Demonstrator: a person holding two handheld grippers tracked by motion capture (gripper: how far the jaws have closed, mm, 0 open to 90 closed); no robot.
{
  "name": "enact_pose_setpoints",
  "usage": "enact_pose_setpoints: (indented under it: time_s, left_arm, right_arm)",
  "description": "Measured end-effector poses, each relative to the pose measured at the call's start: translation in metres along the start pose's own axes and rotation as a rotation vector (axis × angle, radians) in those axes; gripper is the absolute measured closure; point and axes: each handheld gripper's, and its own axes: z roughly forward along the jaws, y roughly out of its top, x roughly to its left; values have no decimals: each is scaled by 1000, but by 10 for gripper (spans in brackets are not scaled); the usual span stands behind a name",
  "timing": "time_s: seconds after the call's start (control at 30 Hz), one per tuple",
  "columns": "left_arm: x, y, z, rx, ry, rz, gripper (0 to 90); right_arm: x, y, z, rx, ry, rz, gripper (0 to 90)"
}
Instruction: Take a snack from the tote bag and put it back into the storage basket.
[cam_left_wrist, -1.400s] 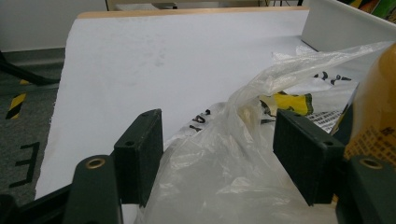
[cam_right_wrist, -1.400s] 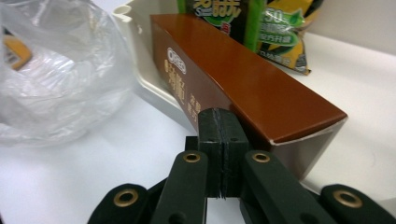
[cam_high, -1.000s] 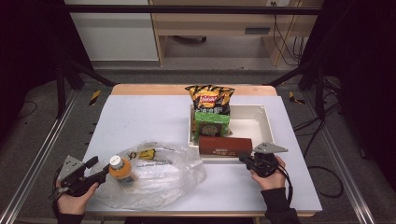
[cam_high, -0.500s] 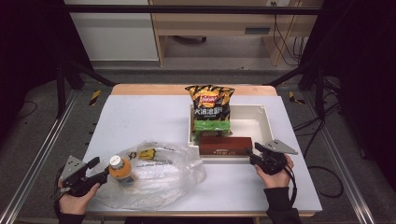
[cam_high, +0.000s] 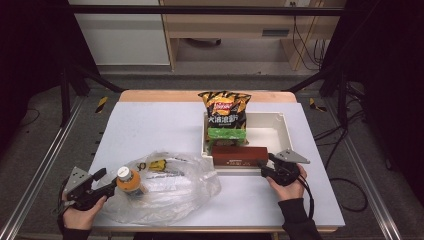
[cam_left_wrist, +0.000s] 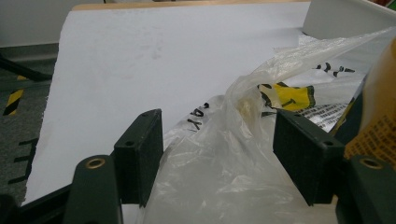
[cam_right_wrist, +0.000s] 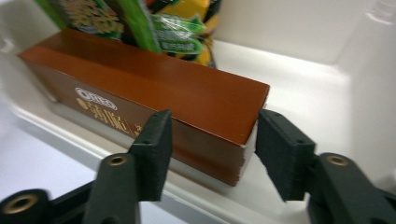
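Brown and glossy, the Oreo biscuit box (cam_right_wrist: 140, 102) lies along the near wall of the white tray (cam_high: 280, 131) that sits toward the bench's right side, and your right gripper (cam_right_wrist: 210, 154) straddles its right-hand end. Its jaws have just been opening: in the right gripper view the box end stands between the two black pads (cam_right_wrist: 156, 149), the left pad close against the box front and the right pad standing clear of the end face, so nothing is pinched there. From the high view that right gripper (cam_high: 270, 167) sits at the tray's near right corner, your right hand (cam_high: 290, 180) behind it. Behind the box, a green snack packet (cam_high: 227, 134) and a black and yellow crisp bag (cam_high: 225, 107) lean upright in the tray's left part. Your left gripper (cam_left_wrist: 217, 154) rests near the bench's front left corner with its jaws spread wide, and a fold of the clear plastic bag (cam_left_wrist: 224, 163) bulges up between the pads; whether they press on the film you cannot tell from here. That clear plastic bag (cam_high: 170, 187) lies crumpled along the front edge of the white bench (cam_high: 150, 120), and an orange drink bottle (cam_high: 130, 181) with a yellow cap lies at its left opening, just beside your left gripper (cam_high: 102, 182).
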Motion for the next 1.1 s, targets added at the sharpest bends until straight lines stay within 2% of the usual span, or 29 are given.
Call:
enact_pose_setpoints:
  time_s: [0.03, 0.1, 0.23, 0.37, 0.4, 0.43, 0.5, 0.57, 0.6, 0.63, 0.67, 0.77, 0.83, 0.9, 1.03, 1.1]
  left_arm:
    - [0, 0, 0, 0, 0, 0, 328]
    - [-1, 0, 0, 0, -2, -2, 328]
    - [0, 0, 0, -1, 0, -3, 328]
    - [0, 0, -1, -5, 2, -7, 328]
    - [0, 1, -1, -4, 3, -4, 328]
    - [0, 1, -1, -5, 2, -6, 328]
    - [0, 1, -1, -5, 2, -6, 328]
    - [1, 1, -2, -4, 4, -6, 328]
    - [1, 1, -2, -4, 4, -6, 328]
    - [0, 1, -2, -6, 5, -6, 328]
    - [0, 1, -2, -6, 4, -6, 328]
    - [0, 1, -1, -6, 2, -5, 328]
    - [1, 1, -1, -7, 2, -8, 328]
    - [1, 0, -2, -8, 4, -9, 328]
    - [1, 1, -2, -11, 0, -9, 328]
    - [1, 1, -2, -10, 0, -9, 328]
  right_arm:
    - [1, 0, 0, -2, 11, 1, 484]
    - [4, 1, 1, 3, -1, -14, 472]
    - [3, 1, 1, 3, 3, -5, 471]
    - [6, 4, -4, -39, 0, -11, 500]
    - [9, 6, -6, -51, 10, -22, 569]
    - [11, 8, -8, -75, 35, -18, 592]
    - [16, 13, -10, -94, 52, -35, 693]
    - [25, 20, -9, -114, 103, -47, 788]
    - [25, 20, -9, -114, 103, -47, 788]
    - [33, 28, -4, -117, 150, -51, 876]
    - [38, 33, -1, -125, 168, -45, 900]
    - [51, 47, 12, -138, 199, -40, 900]
    - [60, 58, 23, -145, 199, -47, 900]
    - [68, 67, 37, -145, 170, -55, 900]
    - [72, 75, 57, -150, 138, -29, 900]
    - [71, 75, 64, -164, 141, -5, 893]
